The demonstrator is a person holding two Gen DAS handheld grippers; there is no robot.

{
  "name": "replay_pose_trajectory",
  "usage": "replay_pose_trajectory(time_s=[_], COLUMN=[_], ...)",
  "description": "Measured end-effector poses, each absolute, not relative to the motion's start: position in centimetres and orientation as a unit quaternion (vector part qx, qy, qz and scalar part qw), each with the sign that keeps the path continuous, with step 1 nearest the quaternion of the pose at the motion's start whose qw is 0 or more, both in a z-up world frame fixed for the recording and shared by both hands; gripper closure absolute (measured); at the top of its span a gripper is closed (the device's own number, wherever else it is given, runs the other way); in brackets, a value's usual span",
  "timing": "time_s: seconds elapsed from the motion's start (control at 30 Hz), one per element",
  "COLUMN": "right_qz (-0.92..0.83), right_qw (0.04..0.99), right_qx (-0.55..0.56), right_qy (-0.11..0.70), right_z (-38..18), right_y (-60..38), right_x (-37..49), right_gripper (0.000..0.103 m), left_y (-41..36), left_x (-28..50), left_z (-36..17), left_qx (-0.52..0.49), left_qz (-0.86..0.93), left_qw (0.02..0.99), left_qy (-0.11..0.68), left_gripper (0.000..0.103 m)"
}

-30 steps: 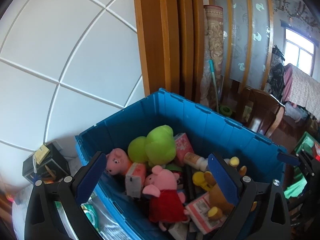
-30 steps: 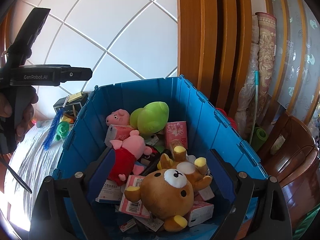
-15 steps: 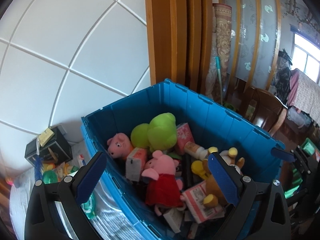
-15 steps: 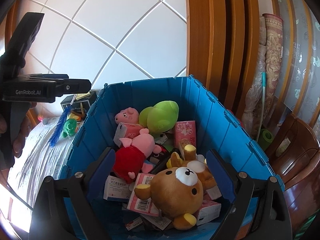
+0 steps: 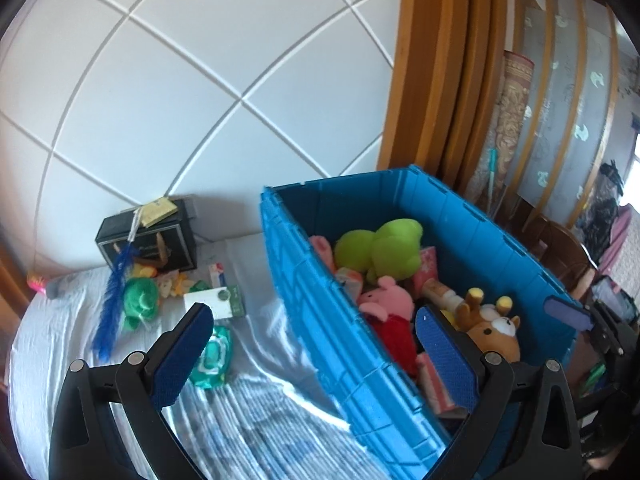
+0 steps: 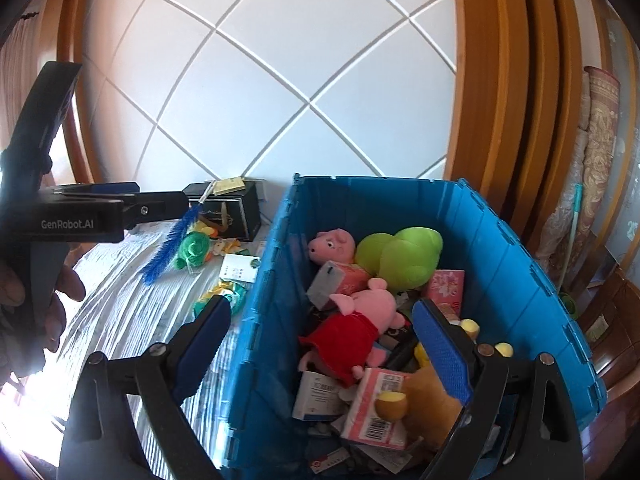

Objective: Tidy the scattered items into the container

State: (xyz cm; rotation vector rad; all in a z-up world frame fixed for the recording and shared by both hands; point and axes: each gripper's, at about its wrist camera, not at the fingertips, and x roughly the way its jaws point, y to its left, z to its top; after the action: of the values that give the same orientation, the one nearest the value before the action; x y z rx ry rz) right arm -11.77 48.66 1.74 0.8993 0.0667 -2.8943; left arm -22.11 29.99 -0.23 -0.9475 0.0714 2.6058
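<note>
A blue plastic bin (image 5: 320, 320) stands on a striped white bedsheet (image 5: 260, 420). Inside it lie a green plush (image 6: 400, 256), a pink pig in a red dress (image 6: 352, 320), a brown bear (image 5: 494, 334), tissue packs and boxes. Left of the bin, loose on the sheet, are a blue feather (image 5: 114, 292), a green toy (image 5: 140, 300), a white-and-green box (image 5: 216, 302) and a teal packet (image 5: 214, 354). My left gripper (image 5: 313, 314) is open and empty, straddling the bin's left wall. My right gripper (image 6: 322, 306) is open and empty over the same wall.
A black box (image 5: 148, 240) sits against the white quilted headboard (image 5: 200, 100). A wooden frame (image 6: 500, 80) and a rolled rug (image 6: 596, 160) stand behind the bin. A hand (image 6: 52, 308) holds the left gripper (image 6: 162, 195) at the left edge of the right wrist view.
Both views have swung left, so the bin has shifted right in both. The sheet with its loose items has come into sight. Both grippers have stayed open and empty.
</note>
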Motion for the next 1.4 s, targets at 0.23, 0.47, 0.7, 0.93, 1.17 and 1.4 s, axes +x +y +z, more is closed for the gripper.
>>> replay_pose_trajectory(time_s=[0.23, 0.47, 0.7, 0.93, 1.17, 1.4], right_qz=[-0.951, -0.948, -0.946, -0.944, -0.945, -0.943], right_qw=[0.095, 0.09, 0.077, 0.071, 0.079, 0.09], right_qx=[0.293, 0.305, 0.314, 0.319, 0.315, 0.316], right_qy=[0.04, 0.027, 0.032, 0.038, 0.037, 0.044], right_z=[2.2, 1.4, 1.0, 0.7, 0.6, 0.4], right_y=[38.3, 28.4, 21.5, 18.0, 17.7, 17.7], right_x=[-11.8, -10.1, -7.6, -5.7, -4.6, -4.1], right_gripper=[0.01, 0.01, 0.01, 0.009, 0.009, 0.009], left_y=[17.7, 7.4, 0.1, -2.7, -3.3, -3.9], left_x=[-19.1, -15.9, -13.1, -10.8, -9.0, -7.7], left_z=[-1.0, -2.2, -2.9, -3.6, -3.7, -3.8], left_qx=[-0.331, -0.336, -0.346, -0.355, -0.359, -0.363], left_qz=[0.938, 0.939, 0.936, 0.932, 0.931, 0.931], left_qw=[0.101, 0.073, 0.064, 0.06, 0.051, 0.027], left_qy=[0.0, 0.019, 0.02, 0.024, 0.028, 0.018], left_gripper=[0.0, 0.0, 0.0, 0.0, 0.0, 0.0])
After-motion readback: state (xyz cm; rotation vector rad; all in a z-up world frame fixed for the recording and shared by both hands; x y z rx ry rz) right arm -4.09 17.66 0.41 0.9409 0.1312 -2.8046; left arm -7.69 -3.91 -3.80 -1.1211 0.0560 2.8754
